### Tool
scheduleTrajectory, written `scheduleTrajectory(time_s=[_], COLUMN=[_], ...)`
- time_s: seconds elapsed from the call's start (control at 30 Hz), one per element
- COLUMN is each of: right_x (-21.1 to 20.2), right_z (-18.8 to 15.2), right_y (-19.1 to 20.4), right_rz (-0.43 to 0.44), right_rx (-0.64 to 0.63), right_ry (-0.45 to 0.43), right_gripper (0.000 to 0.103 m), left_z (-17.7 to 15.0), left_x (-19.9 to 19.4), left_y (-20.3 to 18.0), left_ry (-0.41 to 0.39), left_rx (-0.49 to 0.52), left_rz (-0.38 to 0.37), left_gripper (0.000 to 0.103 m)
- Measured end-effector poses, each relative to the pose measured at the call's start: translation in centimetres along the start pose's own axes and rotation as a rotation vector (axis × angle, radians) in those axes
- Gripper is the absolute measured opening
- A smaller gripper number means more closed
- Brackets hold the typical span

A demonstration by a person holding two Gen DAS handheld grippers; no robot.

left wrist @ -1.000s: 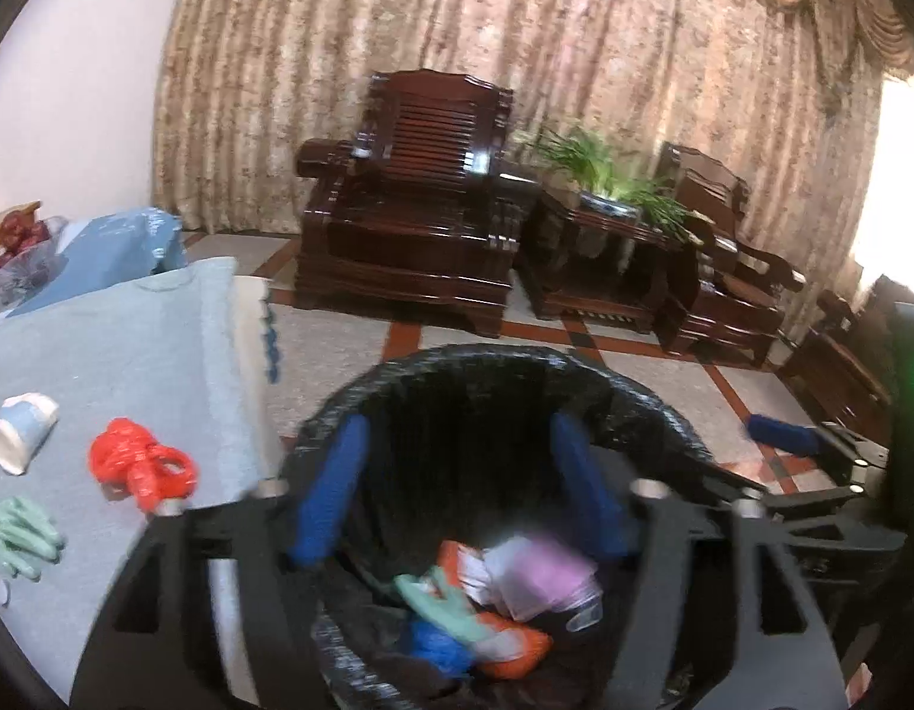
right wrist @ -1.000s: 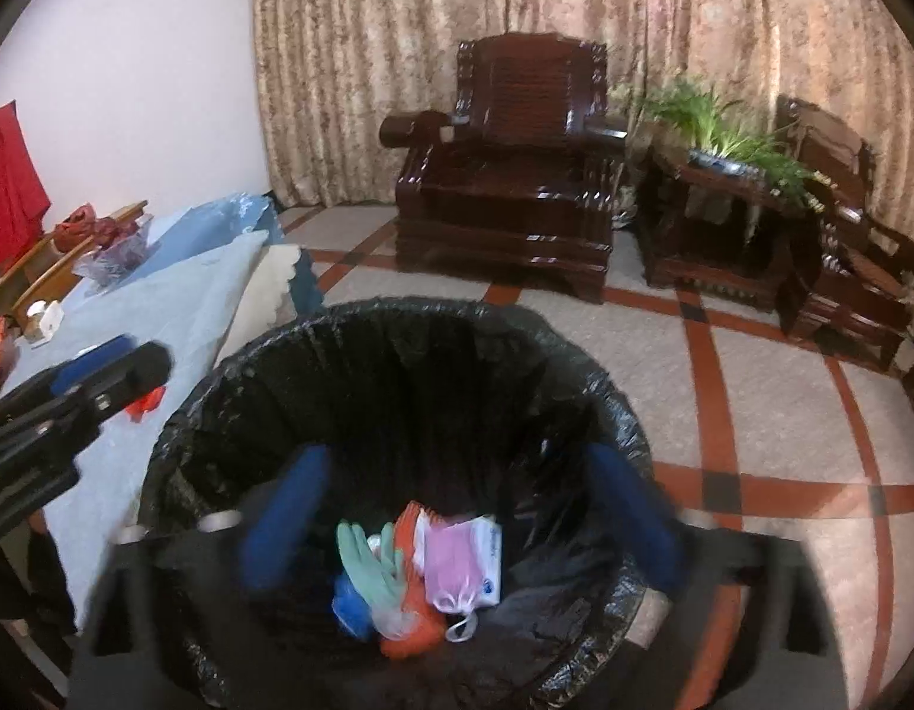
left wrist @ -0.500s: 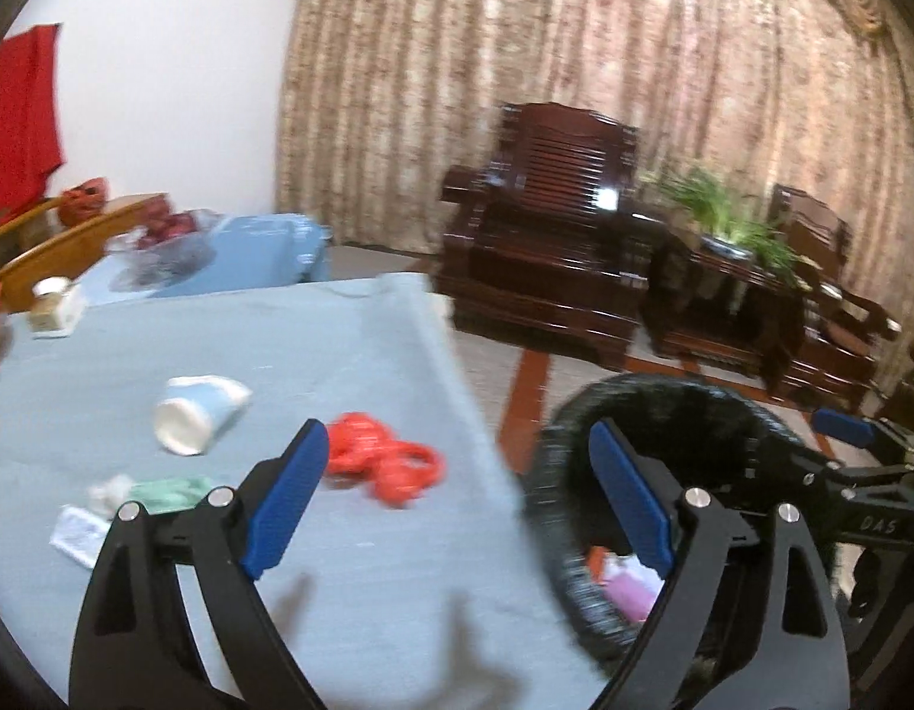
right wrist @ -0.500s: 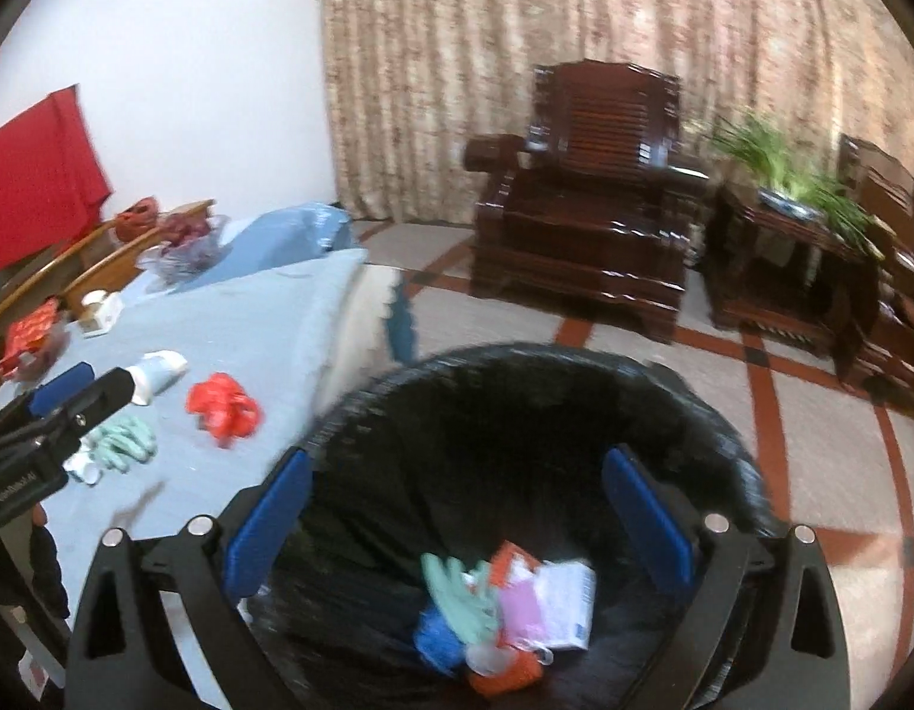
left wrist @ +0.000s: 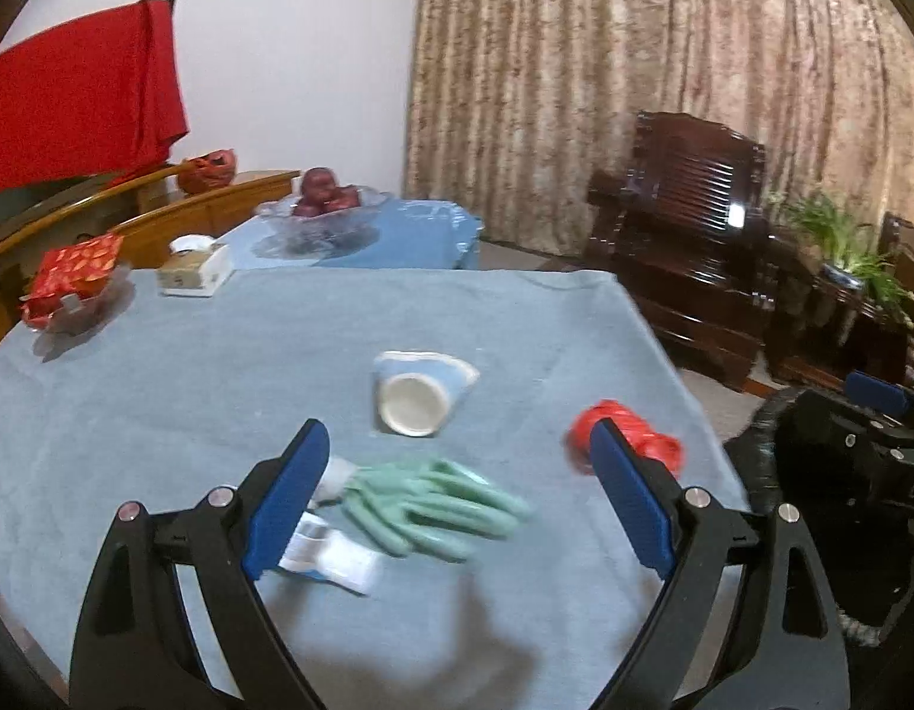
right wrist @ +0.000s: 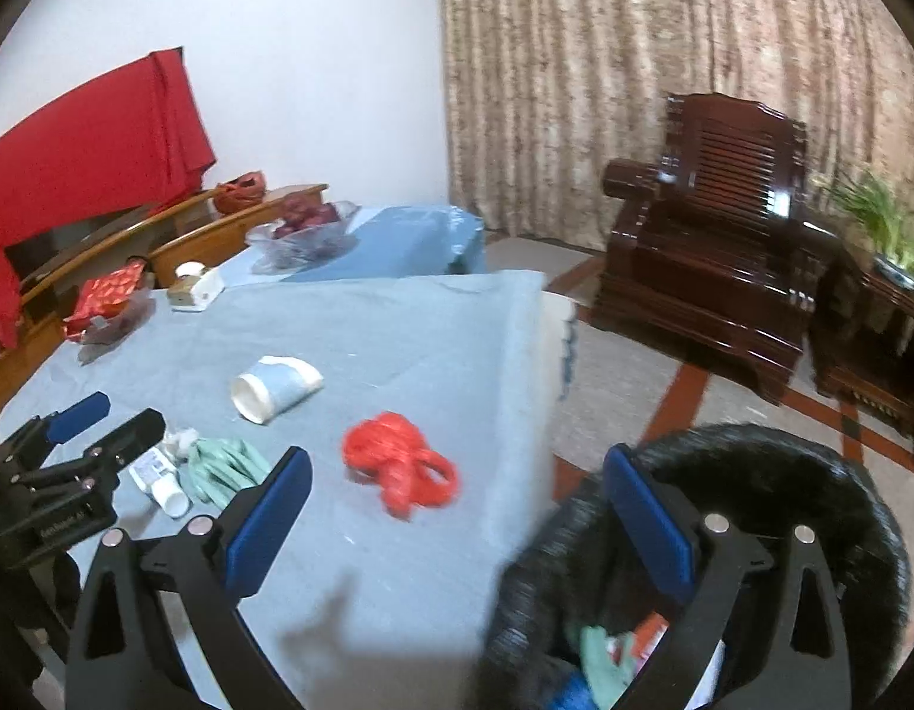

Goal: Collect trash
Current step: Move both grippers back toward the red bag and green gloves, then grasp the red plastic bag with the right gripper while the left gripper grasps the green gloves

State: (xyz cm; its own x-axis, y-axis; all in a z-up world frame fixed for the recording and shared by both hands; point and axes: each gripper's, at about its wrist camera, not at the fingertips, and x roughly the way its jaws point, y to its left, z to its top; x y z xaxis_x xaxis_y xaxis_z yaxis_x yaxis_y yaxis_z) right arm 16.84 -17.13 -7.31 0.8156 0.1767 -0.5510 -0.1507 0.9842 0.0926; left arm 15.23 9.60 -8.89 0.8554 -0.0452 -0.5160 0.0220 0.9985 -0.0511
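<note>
While a second ago both my tongs looked down into the black-lined trash bin (right wrist: 753,473), they have now swung left over the counter (left wrist: 220,367), and the bin sits only at the lower right of each frame. My left tongs (left wrist: 457,503) are spread wide and empty, touching nothing; between their blue pads, low in the frame, lies a green glove (left wrist: 433,503) beside a small white packet (left wrist: 332,556). Just above, at centre, a tipped paper cup (left wrist: 418,393) rests on its side, and a crumpled red bag (left wrist: 628,441) shows behind the right pad. My right tongs (right wrist: 457,520) are likewise wide apart and empty, straddling the counter's edge and the bin's rim. The counter wears a blue-grey cloth; at upper left stand a fruit bowl (left wrist: 324,216), a tissue box (left wrist: 193,272) and a red cloth (left wrist: 78,94). A dark wooden armchair (left wrist: 688,225) faces beige curtains (left wrist: 634,59).
</note>
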Motion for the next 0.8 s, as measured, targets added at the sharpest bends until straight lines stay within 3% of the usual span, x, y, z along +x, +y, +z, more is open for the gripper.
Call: scheduleTrajectory(time_s=[0.27,0.53,0.8], right_x=[5.9,11.0,13.5], right_z=[0.4,-0.2,-0.7], right_y=[3.3,3.6,3.5], right_rz=[0.022,-0.008,-0.021], right_rx=[-0.013,0.011,0.001], right_ry=[0.058,0.137,0.193], right_gripper=[0.097,0.094,0.09], left_z=[0.0,-1.1,-2.2], left_x=[2.6,5.0,6.7], left_y=[3.0,4.6,4.9], left_ry=[0.03,0.07,0.11], left_rx=[-0.03,-0.046,-0.05], left_rz=[0.047,0.059,0.045], left_gripper=[0.087,0.087,0.087])
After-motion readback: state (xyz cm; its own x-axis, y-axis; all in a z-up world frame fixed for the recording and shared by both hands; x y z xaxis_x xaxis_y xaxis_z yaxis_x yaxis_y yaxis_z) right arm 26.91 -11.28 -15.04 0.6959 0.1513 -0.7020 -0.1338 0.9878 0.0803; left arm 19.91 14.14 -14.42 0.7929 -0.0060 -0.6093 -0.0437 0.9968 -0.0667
